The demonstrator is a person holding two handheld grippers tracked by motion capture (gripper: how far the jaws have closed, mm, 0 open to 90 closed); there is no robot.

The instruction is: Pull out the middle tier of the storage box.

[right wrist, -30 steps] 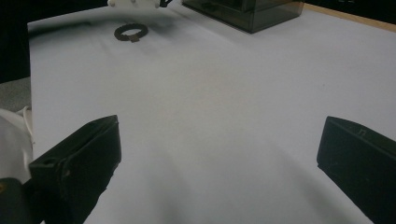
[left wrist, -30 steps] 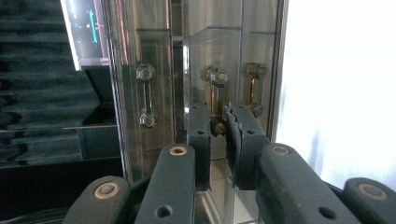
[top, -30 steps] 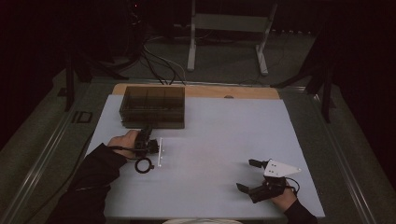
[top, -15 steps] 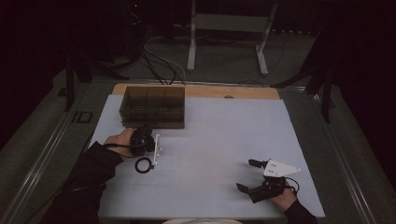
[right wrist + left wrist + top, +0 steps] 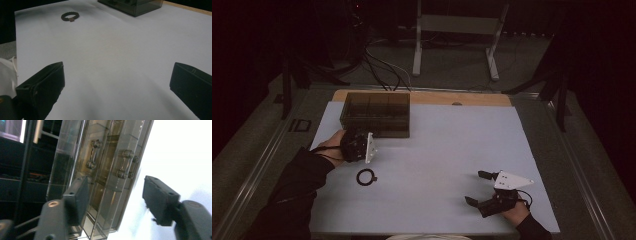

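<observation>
A smoky see-through drawer box (image 5: pixel 376 114) stands at the back left of the white table (image 5: pixel 447 145). My left gripper (image 5: pixel 357 142) is held just in front of its near left corner. In the left gripper view the box (image 5: pixel 105 170) fills the space ahead, with two small drawer handles (image 5: pixel 124 164) showing, and the left gripper (image 5: pixel 117 200) is open with nothing between its jaws. A small black ring (image 5: pixel 366 176) lies flat on the table, nearer the person than the left hand. My right gripper (image 5: pixel 475 188) rests open at the front right, and the ring (image 5: pixel 70 17) lies far ahead of it.
A wooden strip (image 5: pixel 427 97) runs along the table's far edge behind the box. Beyond it are white stand legs (image 5: pixel 417 50) and cables (image 5: pixel 382 65) on the dark floor. The box's corner (image 5: pixel 132 5) shows at the top of the right gripper view.
My left gripper has drawn back from the ring and moved up toward the box's front, turning as it went. The ring and the right gripper have stayed put.
</observation>
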